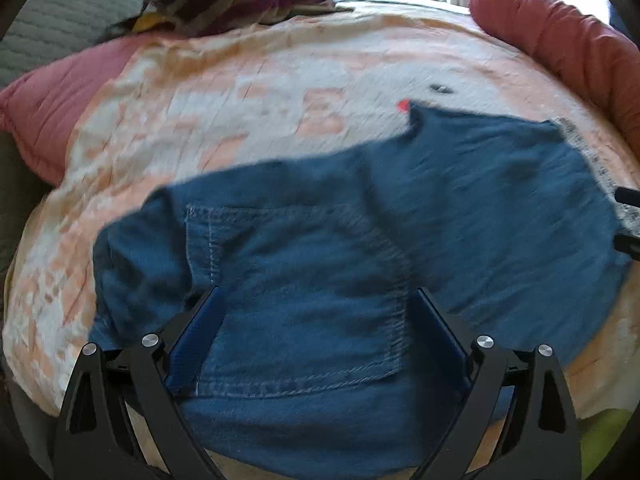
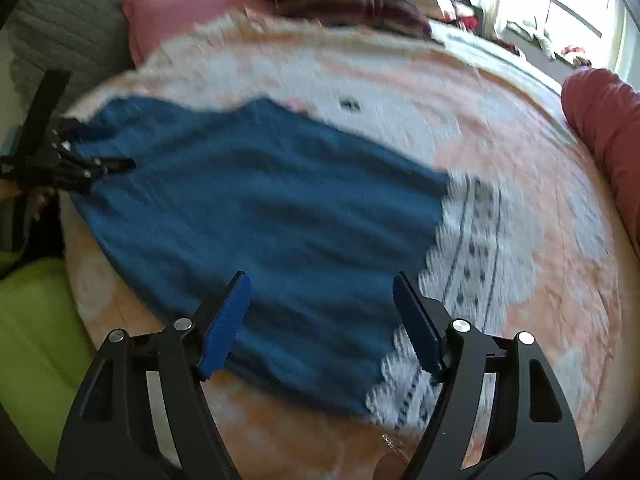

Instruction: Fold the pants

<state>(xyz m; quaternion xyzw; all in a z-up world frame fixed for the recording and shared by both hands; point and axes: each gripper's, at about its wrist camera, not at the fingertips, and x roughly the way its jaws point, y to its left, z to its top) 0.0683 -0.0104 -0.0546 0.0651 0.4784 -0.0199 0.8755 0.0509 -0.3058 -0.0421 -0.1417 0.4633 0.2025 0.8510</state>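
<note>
Blue denim pants (image 1: 480, 200) lie spread across the bed, back pocket (image 1: 280, 248) facing up. My left gripper (image 1: 318, 296) hovers over that pocket, open, its blue pads wide apart with nothing pinched. In the right wrist view the pants (image 2: 260, 200) run from the left edge to a white lace-trimmed hem (image 2: 472, 248). My right gripper (image 2: 320, 280) is open just above the leg end near the hem, holding nothing. The left gripper (image 2: 80, 164) shows at the pants' far left end. Both views are motion-blurred.
The bed carries a peach and white patterned cover (image 1: 280, 92). A pink pillow (image 1: 48, 100) and a striped cloth (image 1: 232, 0) lie at the head. A red rolled blanket (image 1: 568, 40) borders the right side. Something lime green (image 2: 32, 320) sits beside the near edge.
</note>
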